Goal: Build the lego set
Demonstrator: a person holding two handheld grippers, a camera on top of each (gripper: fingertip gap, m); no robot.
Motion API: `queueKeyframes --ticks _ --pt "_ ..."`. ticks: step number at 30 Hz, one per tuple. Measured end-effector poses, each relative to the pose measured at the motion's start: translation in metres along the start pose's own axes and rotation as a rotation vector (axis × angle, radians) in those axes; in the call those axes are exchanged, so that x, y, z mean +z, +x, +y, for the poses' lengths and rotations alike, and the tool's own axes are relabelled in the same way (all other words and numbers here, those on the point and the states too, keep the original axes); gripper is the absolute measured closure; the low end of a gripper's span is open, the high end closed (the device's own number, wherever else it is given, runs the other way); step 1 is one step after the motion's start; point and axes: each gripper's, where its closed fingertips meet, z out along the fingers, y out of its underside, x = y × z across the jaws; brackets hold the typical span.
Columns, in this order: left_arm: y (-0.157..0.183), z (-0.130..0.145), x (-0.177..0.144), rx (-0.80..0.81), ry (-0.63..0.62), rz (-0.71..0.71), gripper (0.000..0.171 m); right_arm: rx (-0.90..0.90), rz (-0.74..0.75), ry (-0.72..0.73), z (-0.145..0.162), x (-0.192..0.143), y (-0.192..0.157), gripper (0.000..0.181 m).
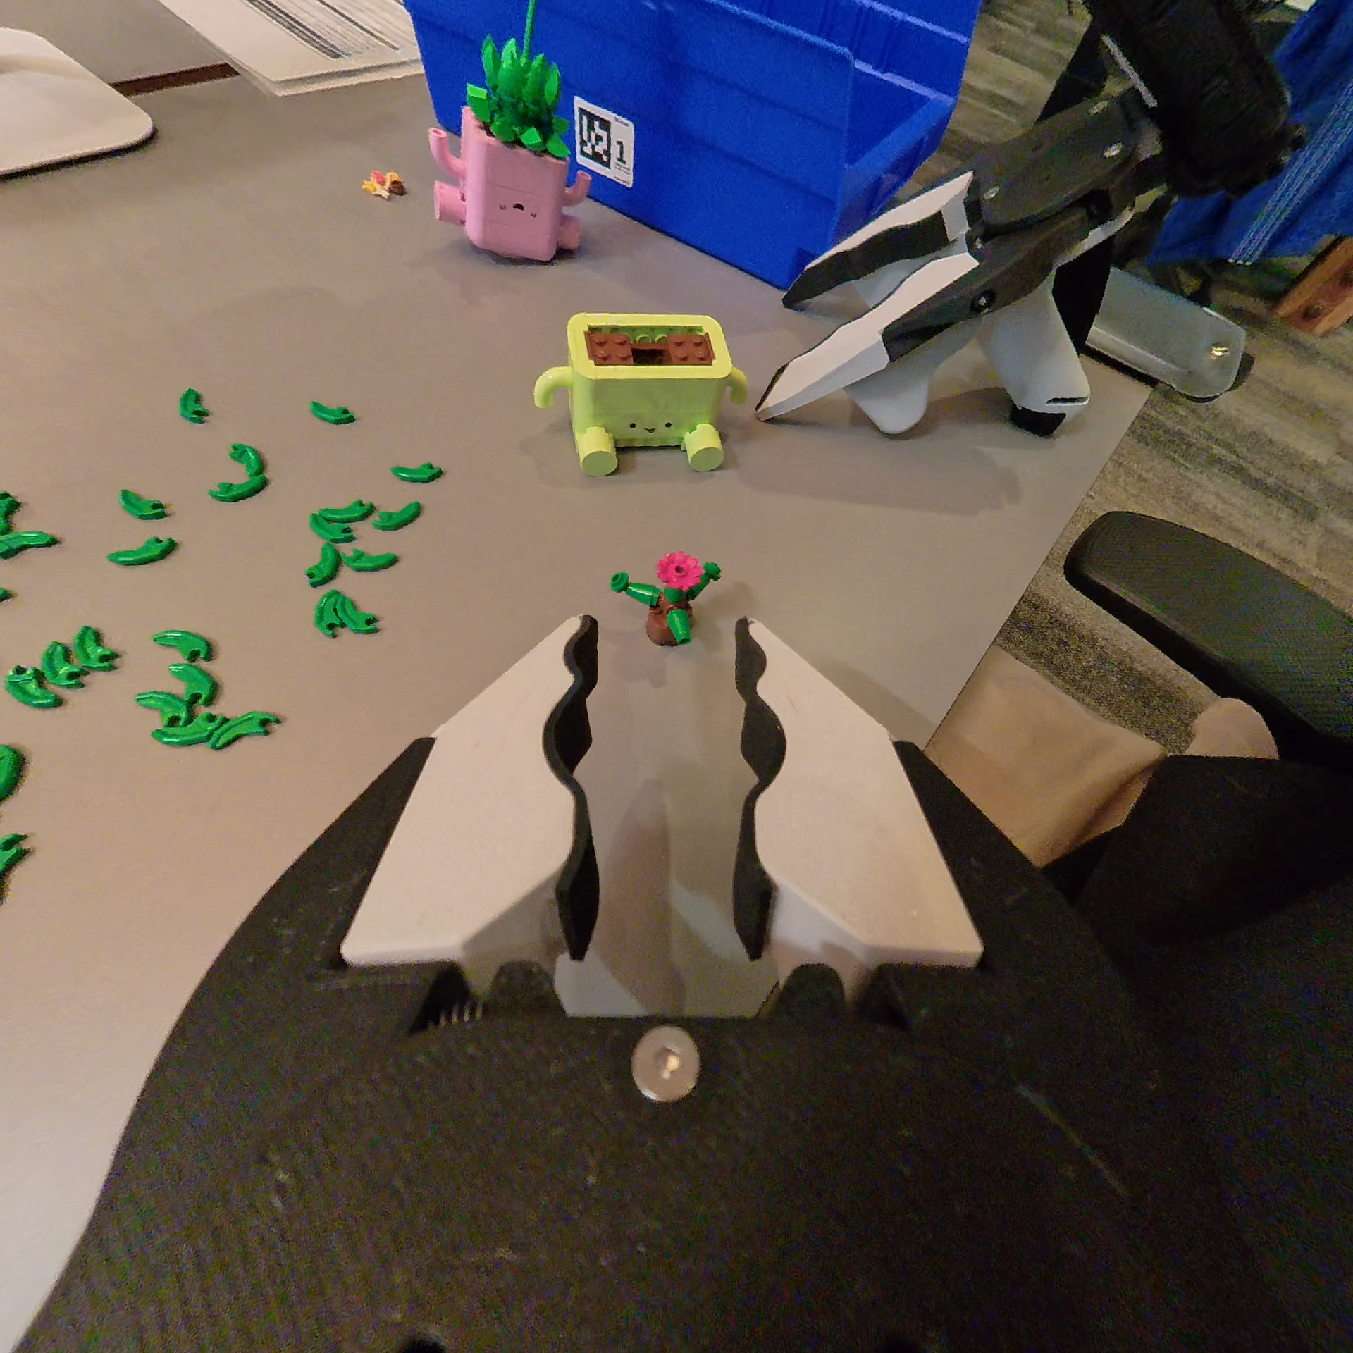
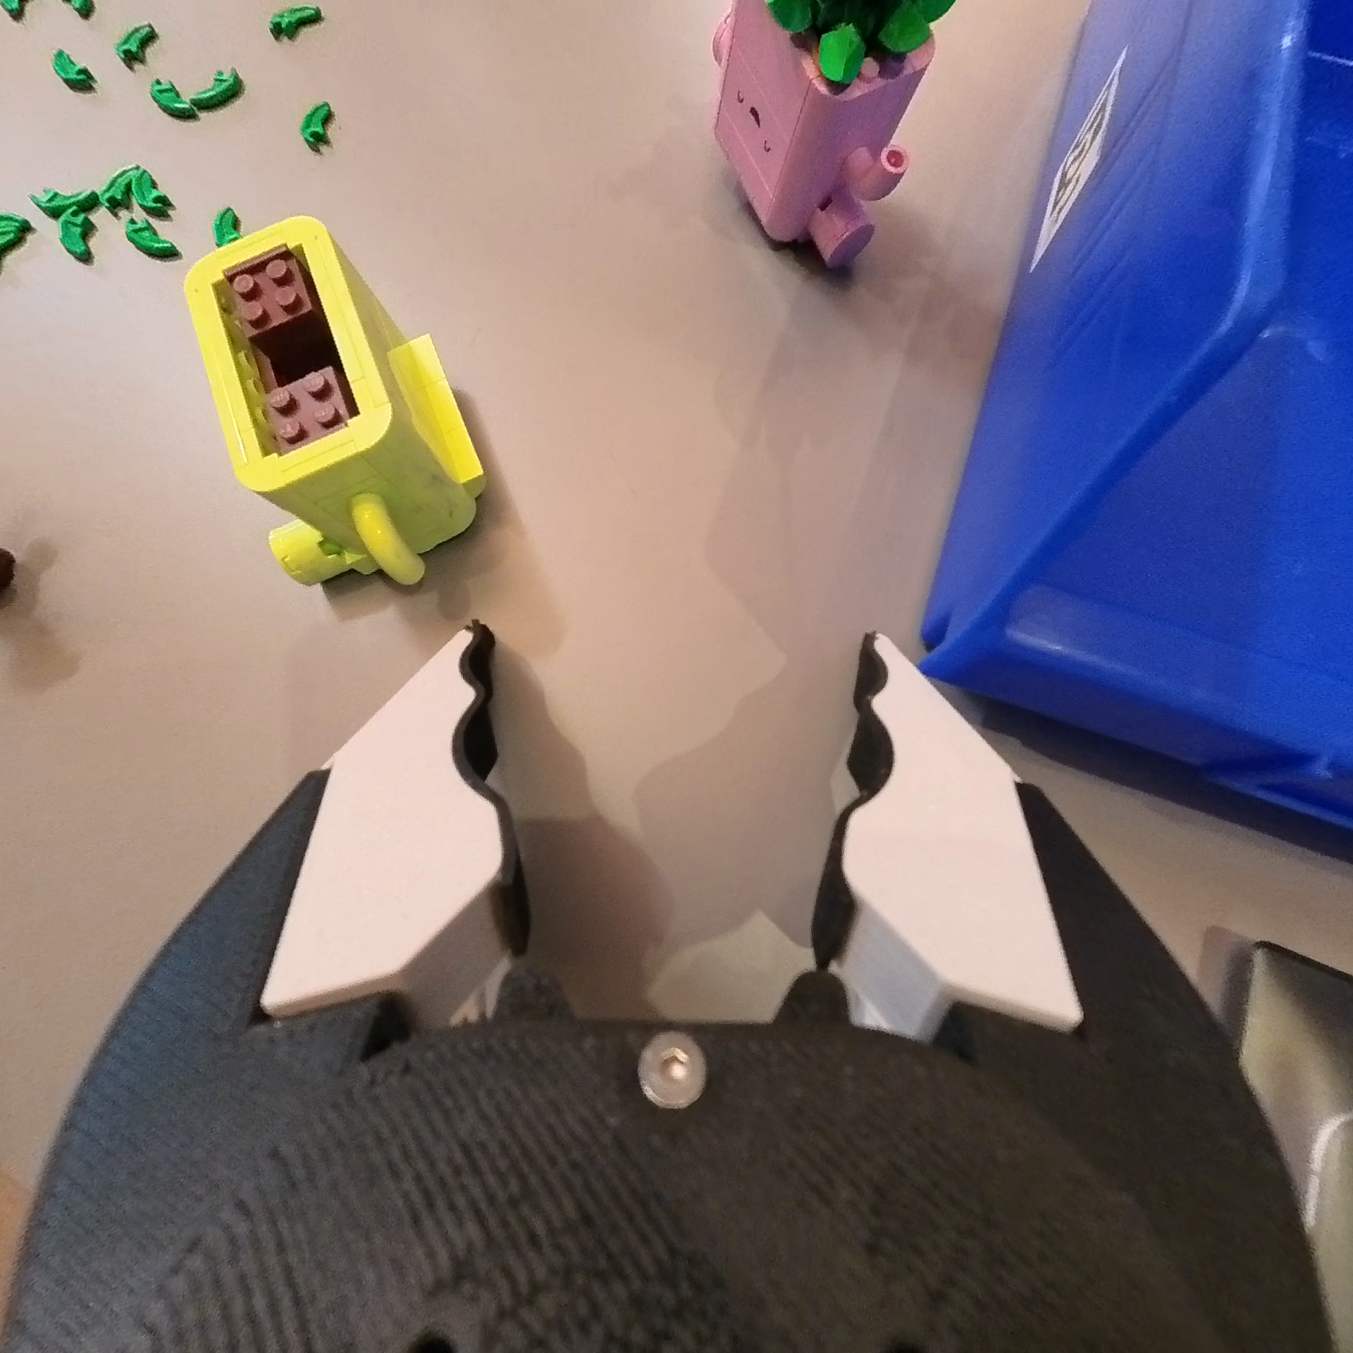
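Lego set half built: pink pot (image 1: 512, 194) planted, near tabletop's far edge; green pot (image 1: 644, 388) mid-table, unfilled. Stem (image 1: 670, 597) and leaves (image 1: 220, 556) loose. Left gripper (image 1: 665, 622) and right gripper (image 2: 673, 640) agape, empty.

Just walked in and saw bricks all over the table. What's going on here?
A person is building small brick planters with two handheld tools. Neither holds anything now. The left tool is open, lined up just short of a small flower stem piece. The right tool is open over bare table, beside the lime-green pot, whose brown top has an empty slot. A pink pot already carries leaves; loose green leaves lie scattered.
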Motion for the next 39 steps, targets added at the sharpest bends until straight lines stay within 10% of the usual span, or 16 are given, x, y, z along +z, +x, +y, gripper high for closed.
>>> queueKeyframes --ticks 26,39 --pt "-0.012 -0.002 -0.010 -0.059 0.022 0.007 0.138 -0.001 -0.002 0.000 0.000 -0.001 0.000 0.081" --pt "-0.197 0.006 -0.120 -0.246 0.147 -0.509 0.144 -0.243 0.050 0.455 -0.059 -0.042 -0.062 0.154"
